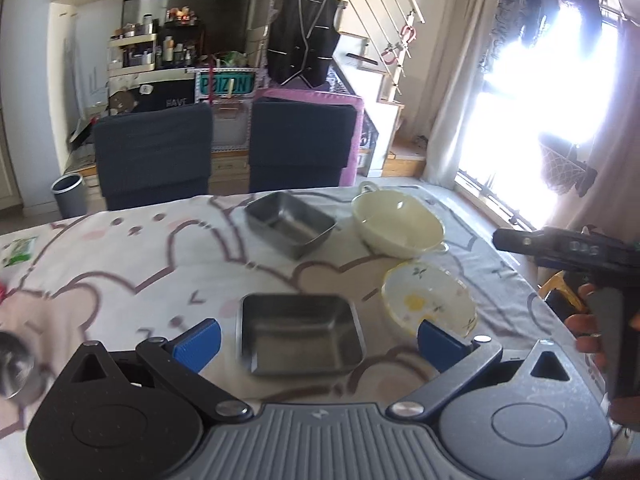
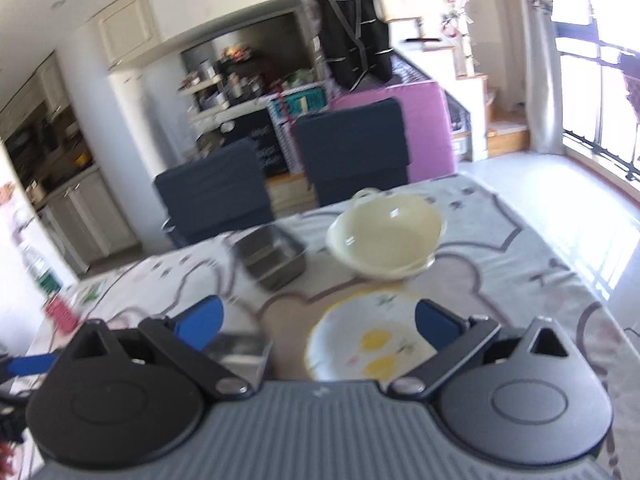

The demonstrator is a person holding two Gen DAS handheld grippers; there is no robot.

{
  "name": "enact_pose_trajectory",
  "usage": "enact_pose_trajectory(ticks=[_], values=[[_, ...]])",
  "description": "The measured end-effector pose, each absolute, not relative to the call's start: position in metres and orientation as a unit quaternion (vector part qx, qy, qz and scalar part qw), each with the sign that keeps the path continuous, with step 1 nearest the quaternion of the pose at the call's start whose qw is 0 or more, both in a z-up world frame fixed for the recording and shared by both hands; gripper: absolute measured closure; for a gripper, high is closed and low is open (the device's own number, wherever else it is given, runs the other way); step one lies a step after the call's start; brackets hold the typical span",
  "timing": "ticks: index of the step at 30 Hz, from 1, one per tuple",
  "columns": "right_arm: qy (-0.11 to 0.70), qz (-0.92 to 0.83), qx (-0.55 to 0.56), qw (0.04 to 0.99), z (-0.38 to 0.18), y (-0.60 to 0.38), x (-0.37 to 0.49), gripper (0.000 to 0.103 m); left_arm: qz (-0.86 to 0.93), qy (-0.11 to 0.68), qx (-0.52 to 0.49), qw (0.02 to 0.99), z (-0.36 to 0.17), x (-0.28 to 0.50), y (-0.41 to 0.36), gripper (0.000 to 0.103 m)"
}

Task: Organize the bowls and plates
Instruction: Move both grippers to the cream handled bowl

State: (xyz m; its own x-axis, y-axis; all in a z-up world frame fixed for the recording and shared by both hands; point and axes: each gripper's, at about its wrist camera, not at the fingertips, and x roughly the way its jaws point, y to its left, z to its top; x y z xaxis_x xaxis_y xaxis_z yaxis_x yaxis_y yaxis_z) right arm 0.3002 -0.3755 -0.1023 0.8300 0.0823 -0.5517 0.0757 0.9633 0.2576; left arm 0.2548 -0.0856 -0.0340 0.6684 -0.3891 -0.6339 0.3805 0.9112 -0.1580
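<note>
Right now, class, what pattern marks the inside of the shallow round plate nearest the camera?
Two yellow blobs and small leafy sprigs on the shallow white plate; right wrist view.

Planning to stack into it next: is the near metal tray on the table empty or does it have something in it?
Empty. In the left wrist view the near metal tray shows its bare, shiny floor, upright on the tablecloth, nothing inside.

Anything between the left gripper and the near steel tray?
Nothing visible does. The left gripper hangs open with the near steel tray straight ahead between its blue fingers; only bare tablecloth lies around it.
</note>
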Motion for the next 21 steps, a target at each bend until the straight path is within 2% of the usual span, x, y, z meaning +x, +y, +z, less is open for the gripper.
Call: enact_pose_trajectory(ticks=[7, 10, 12, 14, 19, 21], values=[[0.276, -0.087, 0.21, 0.934, -0.144, -0.435, 0.348, 0.0, -0.227, 0.325, -0.017, 0.918, -0.034, 0.306, -0.123, 0.0], [0.266, -0.11, 0.302, 0.909, -0.165, -0.456, 0.366, 0.004, -0.234, 0.318, -0.025, 0.919, -0.034, 0.332, -0.141, 0.0], [0.265, -0.112, 0.357, 0.889, -0.178, -0.466, 0.379, 0.021, -0.243, 0.315, -0.027, 0.917, -0.034, 0.35, -0.154, 0.0], [0.269, -0.12, 0.397, 0.869, -0.193, -0.474, 0.39, 0.03, -0.249, 0.311, -0.026, 0.917, -0.033, 0.366, -0.167, 0.0], [0.28, -0.145, 0.459, 0.831, -0.229, -0.484, 0.405, 0.044, -0.265, 0.299, -0.019, 0.917, -0.034, 0.401, -0.196, 0.0], [0.272, -0.142, 0.489, 0.817, -0.24, -0.49, 0.409, 0.055, -0.272, 0.297, -0.022, 0.915, -0.036, 0.413, -0.205, 0.0]])
